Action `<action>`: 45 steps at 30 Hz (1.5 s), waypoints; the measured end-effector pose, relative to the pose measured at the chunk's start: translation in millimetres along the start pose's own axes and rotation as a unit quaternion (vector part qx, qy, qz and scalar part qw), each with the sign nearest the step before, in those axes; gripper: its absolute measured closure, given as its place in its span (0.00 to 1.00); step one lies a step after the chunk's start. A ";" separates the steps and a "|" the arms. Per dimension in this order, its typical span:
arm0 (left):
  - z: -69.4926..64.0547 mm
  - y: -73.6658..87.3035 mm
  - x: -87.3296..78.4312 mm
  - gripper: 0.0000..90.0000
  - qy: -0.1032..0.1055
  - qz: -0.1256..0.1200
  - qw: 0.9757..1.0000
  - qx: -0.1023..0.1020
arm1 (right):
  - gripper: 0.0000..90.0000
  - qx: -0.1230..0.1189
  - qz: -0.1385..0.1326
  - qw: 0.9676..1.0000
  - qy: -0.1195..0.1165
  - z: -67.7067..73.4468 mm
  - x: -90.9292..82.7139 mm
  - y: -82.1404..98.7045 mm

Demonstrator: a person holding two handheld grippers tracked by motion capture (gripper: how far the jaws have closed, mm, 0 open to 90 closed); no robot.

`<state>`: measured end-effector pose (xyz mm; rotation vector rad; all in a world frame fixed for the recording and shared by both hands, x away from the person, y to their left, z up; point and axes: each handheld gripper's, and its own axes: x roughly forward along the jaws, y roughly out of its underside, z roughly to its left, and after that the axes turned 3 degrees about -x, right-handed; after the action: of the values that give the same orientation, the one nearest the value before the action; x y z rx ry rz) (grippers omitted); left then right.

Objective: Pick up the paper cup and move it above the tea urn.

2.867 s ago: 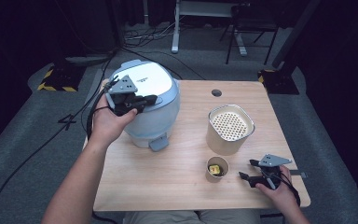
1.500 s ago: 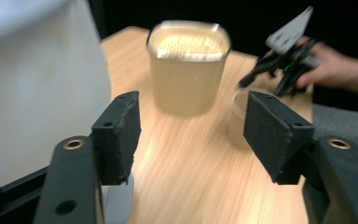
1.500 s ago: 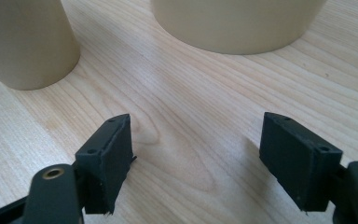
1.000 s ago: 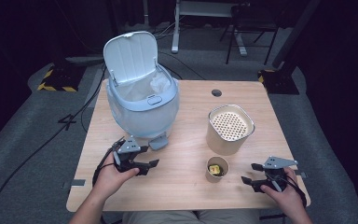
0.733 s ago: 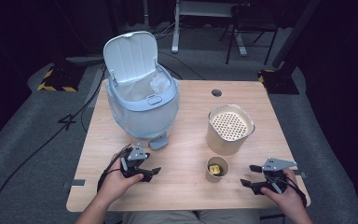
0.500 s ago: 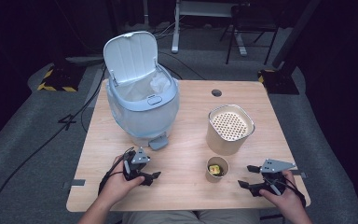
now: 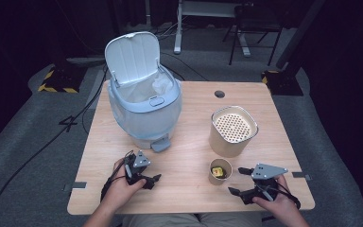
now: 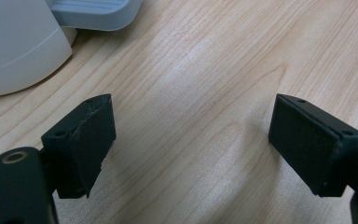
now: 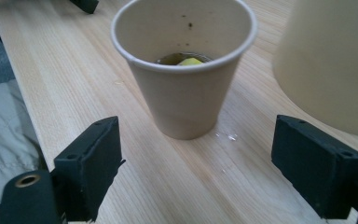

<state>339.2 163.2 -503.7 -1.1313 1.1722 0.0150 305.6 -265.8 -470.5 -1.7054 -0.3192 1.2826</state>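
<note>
Pale-blue plastic bin lid standing open; right gripper jaws just been opening, nearing tan paper cup, not yet gripping; left gripper jaws also opening, holding nothing.

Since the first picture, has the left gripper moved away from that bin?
Yes. The left gripper has come off the bin and down to the table near its front edge, beside the bin's pedal; its jaws have just been opening, with nothing between them.

Dark lab or studio space, grey carpet floor, hazard-striped block, trailing floor cables, wooden surface
</note>
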 end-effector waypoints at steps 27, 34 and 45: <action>0.4 -0.3 0.0 0.17 0.000 0.001 1.000 0.003 | 0.29 -0.017 -0.014 1.000 0.012 6.2 56.8 -18.1; 0.0 -0.1 -0.1 0.17 -0.001 0.001 1.000 0.002 | 0.33 -0.021 -0.024 1.000 0.002 5.4 55.8 -16.5; 0.3 -0.3 0.0 0.17 -0.001 0.001 1.000 0.002 | 0.34 -0.010 -0.066 0.998 -0.013 0.3 34.7 -25.5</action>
<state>339.5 163.3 -503.5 -1.1259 1.1724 0.0154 327.8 -229.0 -471.3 -1.6579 -0.4533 1.2084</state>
